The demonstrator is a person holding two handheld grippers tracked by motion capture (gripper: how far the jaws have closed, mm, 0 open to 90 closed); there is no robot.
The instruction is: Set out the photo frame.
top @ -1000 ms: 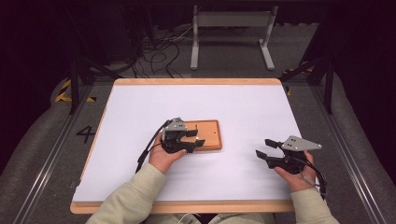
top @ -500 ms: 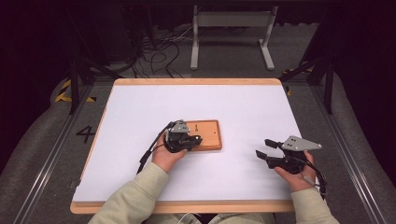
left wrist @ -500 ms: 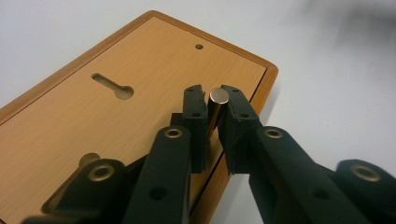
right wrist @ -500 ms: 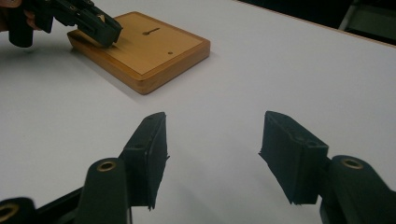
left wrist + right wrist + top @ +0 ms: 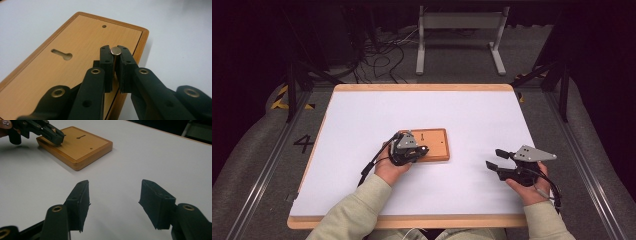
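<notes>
Left gripper view shows my left hand-held gripper just closed on a metal pin standing from the wooden board, mid-bench toward the near edge. Pulling remains. My right hand-held gripper waits agape.

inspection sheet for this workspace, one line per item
surface: white table top with a wooden edge, flat and bare around the work.
job's things: wooden board lies flat, with a keyhole slot; a small metal pin stands between the left gripper's pads at the board's edge.
clutter: nothing seen.
grippers: left gripper has just been closing and is shut on the metal pin; right gripper is open, holds nothing, low over the table apart from the board.
cables: a black cable trails from the left gripper; loose cables on the floor beyond.
surroundings: dark floor, a grey metal stand behind the table.
</notes>
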